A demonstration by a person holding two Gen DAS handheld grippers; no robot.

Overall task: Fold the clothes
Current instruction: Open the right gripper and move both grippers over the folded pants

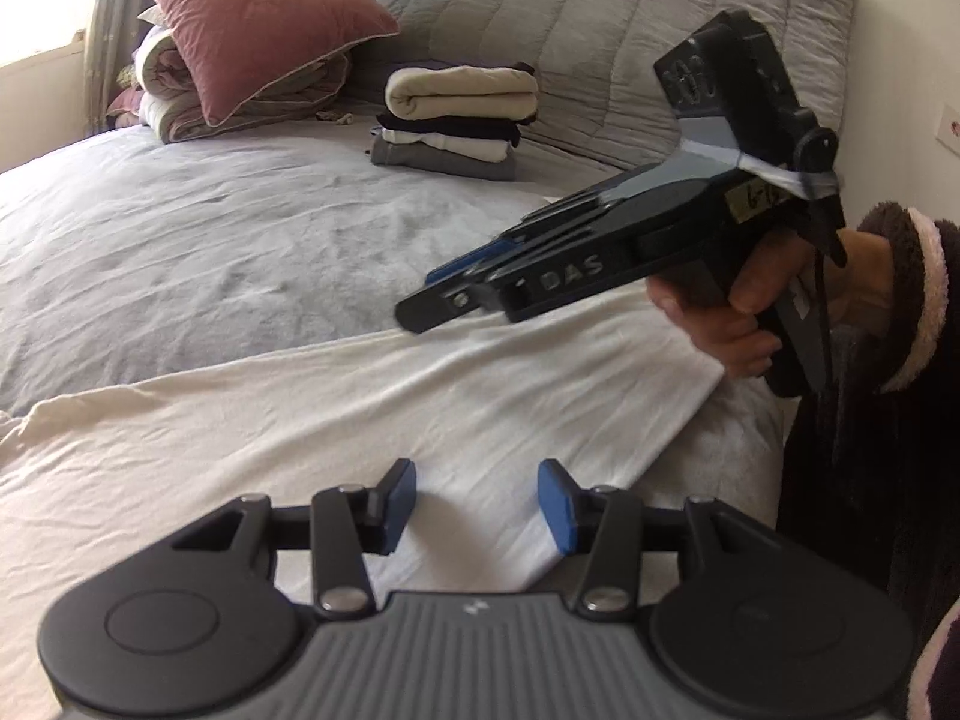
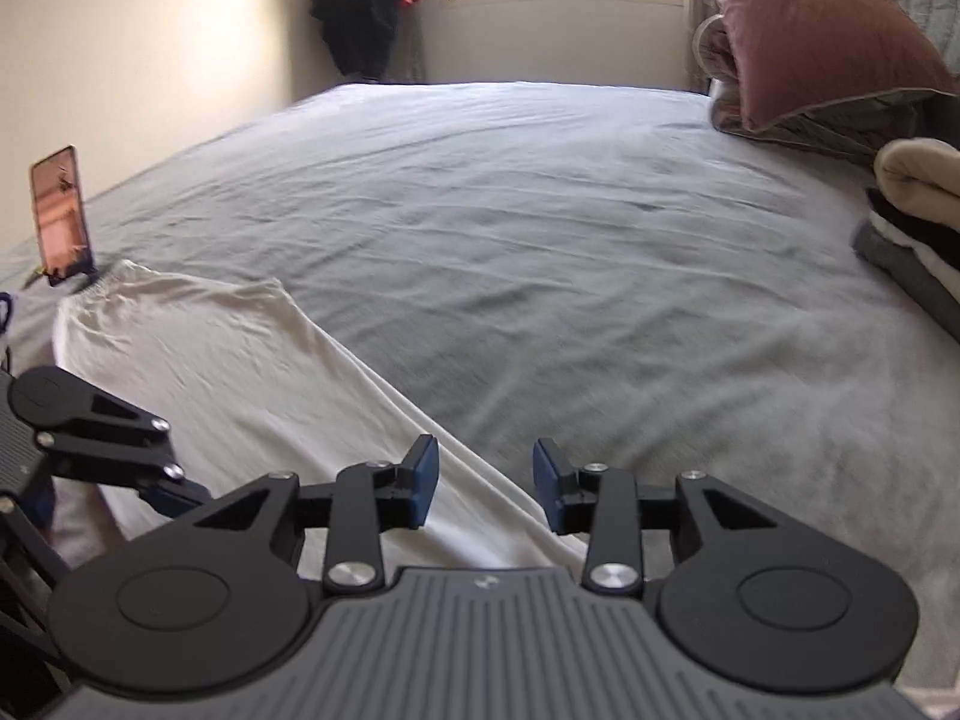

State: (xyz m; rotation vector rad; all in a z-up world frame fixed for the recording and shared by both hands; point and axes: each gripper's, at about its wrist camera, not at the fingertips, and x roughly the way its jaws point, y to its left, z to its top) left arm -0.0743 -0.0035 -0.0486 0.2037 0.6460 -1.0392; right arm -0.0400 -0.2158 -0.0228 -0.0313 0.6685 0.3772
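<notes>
On the rumpled grey bed (image 2: 540, 228), smooth cream cloth (image 1: 360, 420); left gripper (image 1: 477, 504), right gripper (image 2: 486, 483) half-open, empty.

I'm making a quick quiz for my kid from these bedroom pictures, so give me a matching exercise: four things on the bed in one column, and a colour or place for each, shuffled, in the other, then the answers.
Things:
1. pillow
2. garment spread flat
3. stack of folded clothes
4. phone

Descriptions:
A. standing upright near the far end of the cream cloth
B. dusty pink, leaning on a rolled blanket
C. cream, lying under both grippers
D. by the grey quilted headboard, topped with a cream roll

Pairs: 1-B, 2-C, 3-D, 4-A
</notes>
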